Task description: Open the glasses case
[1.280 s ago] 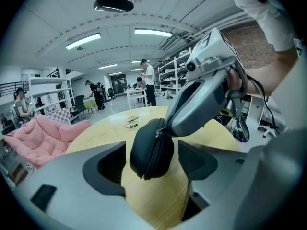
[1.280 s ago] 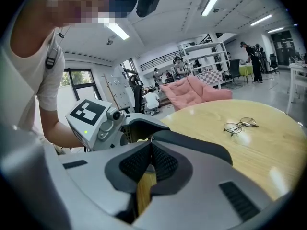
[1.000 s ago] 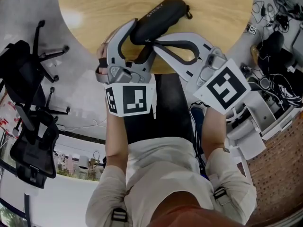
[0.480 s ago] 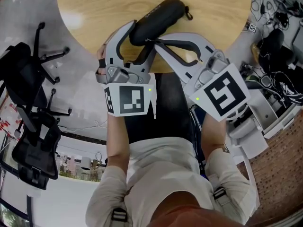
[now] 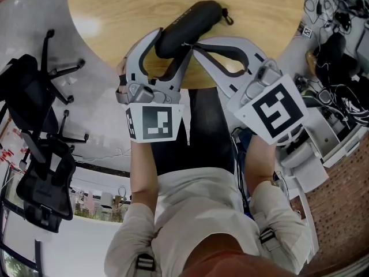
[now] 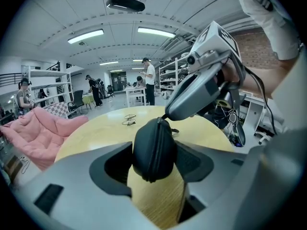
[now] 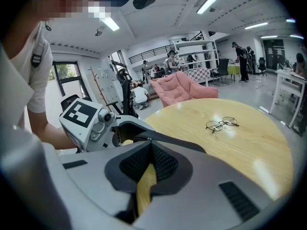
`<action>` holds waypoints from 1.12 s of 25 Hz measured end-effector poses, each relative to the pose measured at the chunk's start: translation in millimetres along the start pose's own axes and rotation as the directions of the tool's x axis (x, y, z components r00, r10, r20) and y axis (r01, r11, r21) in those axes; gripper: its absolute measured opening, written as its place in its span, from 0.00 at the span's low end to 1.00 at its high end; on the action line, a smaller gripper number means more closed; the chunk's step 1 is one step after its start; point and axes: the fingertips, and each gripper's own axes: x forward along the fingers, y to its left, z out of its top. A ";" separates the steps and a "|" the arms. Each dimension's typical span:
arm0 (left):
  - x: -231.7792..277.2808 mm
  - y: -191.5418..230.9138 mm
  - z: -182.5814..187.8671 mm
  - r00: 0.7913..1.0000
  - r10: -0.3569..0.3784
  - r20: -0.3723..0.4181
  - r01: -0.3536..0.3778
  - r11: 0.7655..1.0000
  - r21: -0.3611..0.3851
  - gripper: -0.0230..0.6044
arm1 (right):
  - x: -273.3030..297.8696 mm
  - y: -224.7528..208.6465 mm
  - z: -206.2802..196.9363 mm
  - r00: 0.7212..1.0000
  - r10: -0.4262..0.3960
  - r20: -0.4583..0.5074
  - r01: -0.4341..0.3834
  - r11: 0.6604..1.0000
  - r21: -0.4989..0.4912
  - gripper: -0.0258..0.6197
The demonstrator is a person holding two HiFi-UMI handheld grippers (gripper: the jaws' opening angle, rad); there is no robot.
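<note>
A black zipped glasses case [image 5: 193, 19] lies slantwise on the round wooden table [image 5: 115, 4]. My left gripper [image 5: 171, 44] is clamped across the case's near end. In the left gripper view both pads press the sides of the case [image 6: 152, 150], which stands on edge with the zipper seam up. My right gripper [image 5: 187, 44] comes in from the right, jaws together. Its tips pinch at the zipper seam on top of the case, where the small zipper pull [image 6: 165, 117] sits. In the right gripper view the right gripper [image 7: 149, 143] shows no gap at its tips.
A pair of thin-framed glasses [image 7: 221, 124] lies farther out on the table [image 7: 249, 147]. Black office chairs [image 5: 40, 126] stand at the left. Cables and equipment [image 5: 340, 33] crowd the right. A pink beanbag [image 7: 180, 87] sits beyond the table. The table's near edge is just under the grippers.
The right gripper's tips have slid a little farther along the case's seam, and its marker cube has swung slightly right. The left gripper and the case stay put.
</note>
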 end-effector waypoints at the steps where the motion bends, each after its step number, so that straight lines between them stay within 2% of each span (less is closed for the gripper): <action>1: -0.6 -0.3 -0.6 1.000 -0.001 -0.001 0.001 1.000 -0.002 0.48 | -0.4 -0.6 -0.5 1.000 -0.004 -0.001 0.004 1.000 0.002 0.07; 28: -1.5 -8.1 -26.7 0.998 -0.017 -0.061 0.015 0.999 -0.044 0.48 | -8.5 -38.1 -21.8 0.995 -0.102 -0.013 0.103 0.990 0.092 0.07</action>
